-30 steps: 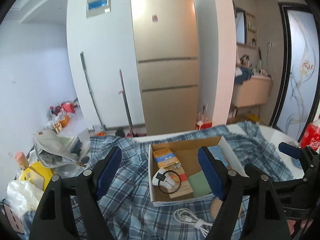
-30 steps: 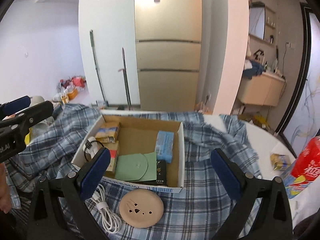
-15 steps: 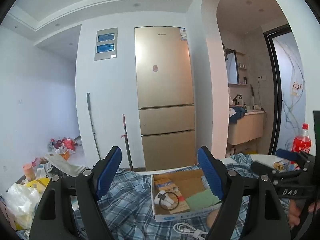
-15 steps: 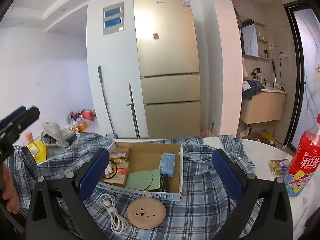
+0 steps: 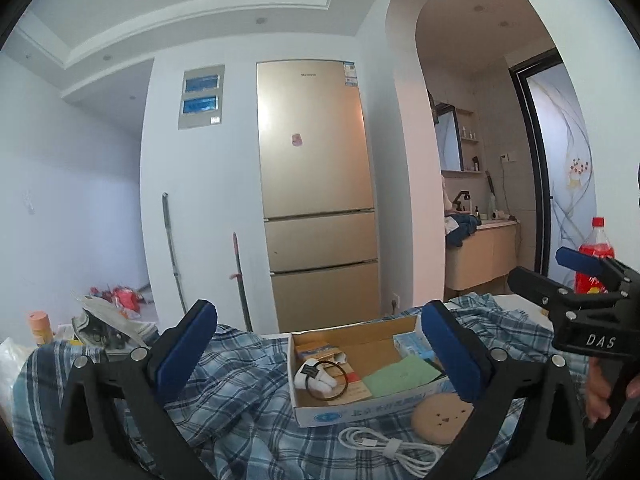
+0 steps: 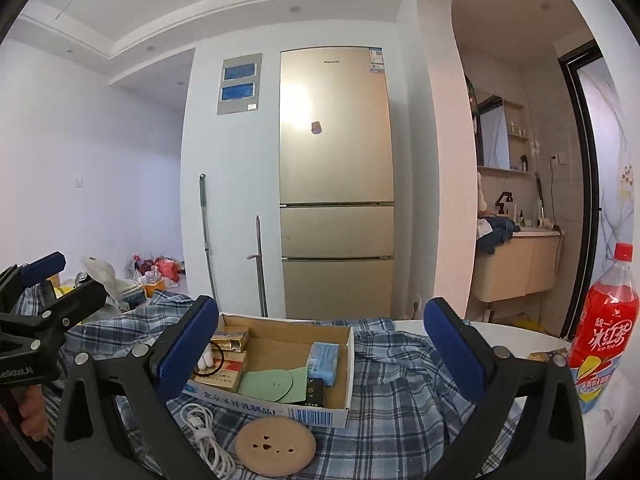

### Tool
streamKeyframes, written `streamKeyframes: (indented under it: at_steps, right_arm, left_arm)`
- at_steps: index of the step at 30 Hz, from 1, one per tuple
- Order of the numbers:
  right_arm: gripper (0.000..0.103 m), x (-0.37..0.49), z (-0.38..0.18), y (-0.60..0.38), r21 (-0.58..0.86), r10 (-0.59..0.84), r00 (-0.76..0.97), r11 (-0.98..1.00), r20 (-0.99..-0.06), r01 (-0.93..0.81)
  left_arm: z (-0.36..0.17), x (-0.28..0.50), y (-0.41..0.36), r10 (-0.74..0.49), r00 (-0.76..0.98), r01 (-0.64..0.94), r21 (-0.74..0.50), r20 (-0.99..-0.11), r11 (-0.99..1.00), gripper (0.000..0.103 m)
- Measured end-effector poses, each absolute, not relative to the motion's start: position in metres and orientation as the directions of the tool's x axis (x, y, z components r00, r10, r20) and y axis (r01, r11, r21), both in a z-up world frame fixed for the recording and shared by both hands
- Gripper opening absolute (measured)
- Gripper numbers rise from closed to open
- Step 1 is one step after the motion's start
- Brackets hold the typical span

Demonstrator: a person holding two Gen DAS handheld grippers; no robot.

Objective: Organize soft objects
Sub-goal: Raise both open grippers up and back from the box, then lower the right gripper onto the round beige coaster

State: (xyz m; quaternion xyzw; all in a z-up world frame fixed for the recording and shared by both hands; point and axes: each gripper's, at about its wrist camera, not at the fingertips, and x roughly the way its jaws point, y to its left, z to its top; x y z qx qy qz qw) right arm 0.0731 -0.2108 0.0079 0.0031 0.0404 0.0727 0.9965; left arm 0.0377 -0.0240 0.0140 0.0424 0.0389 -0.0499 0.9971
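My left claw [image 5: 316, 344] stands wide, its jaws having just opened further, with nothing pressed between the blue pads [image 5: 184, 350]. Ahead of it lies the one soft thing I see, a crumpled blue-and-white plaid cloth [image 5: 224, 392], rumpled into folds and ridges and spread over the round white table [image 6: 520, 336], draping off the near edge. It lies under everything else here.

On the cloth, going left to right, sits one open cardboard box with white printed sides [image 5: 360, 410]. Inside it I count two yellow-orange small packs [image 6: 232, 338] at the left, one white bundle ringed by a black band [image 5: 320, 376], one pale green paper sleeve [image 6: 276, 384], one small black item [image 6: 314, 392] beside it, and one light blue packet [image 6: 324, 358] leaning on the right wall. In front of the box lie one coiled white cable [image 6: 204, 436] and one round tan disc with small cut-out holes [image 6: 274, 446], touching the cloth, just beside each other.

My right claw [image 6: 320, 344] is also wide apart, empty, level with the box. Past it at the far right stands one red plastic iced-tea bottle [image 6: 604, 324], upright on the bare table, with a small gold-wrapped item [image 6: 546, 356] beside its base.
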Motion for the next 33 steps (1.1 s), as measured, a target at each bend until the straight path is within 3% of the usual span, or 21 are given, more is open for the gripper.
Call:
streamKeyframes:
  at_steps: [11,24,27,31,33]
  right_arm:
    - [0.102,0.077,-0.014,-0.201,-0.043,0.158,0.979,0.985,-0.128,-0.165]
    - [0.103,0.089,-0.019,-0.206,-0.002,0.174,0.965,0.984,-0.197,-0.178]
    - [0.102,0.096,-0.022,-0.202,-0.018,0.167,0.955,0.984,-0.245,-0.177]
    - [0.102,0.116,-0.031,-0.192,-0.015,0.220,0.899,0.970,-0.379,-0.243]
    - [0.102,0.124,-0.036,-0.189,-0.015,0.229,0.873,0.965,-0.430,-0.260]
  left_arm:
    - [-0.004,0.040,-0.027,-0.113,0.988,0.123,0.093,-0.104,0.988,0.103]
    - [-0.005,0.050,-0.021,-0.119,0.978,0.129,0.048,-0.173,0.990,0.103]
    - [-0.007,0.056,-0.020,-0.129,0.969,0.140,0.041,-0.211,0.989,0.103]
    - [-0.013,0.071,-0.020,-0.138,0.940,0.151,0.015,-0.312,0.988,0.102]
    - [-0.018,0.078,-0.018,-0.141,0.924,0.149,-0.007,-0.356,0.989,0.097]
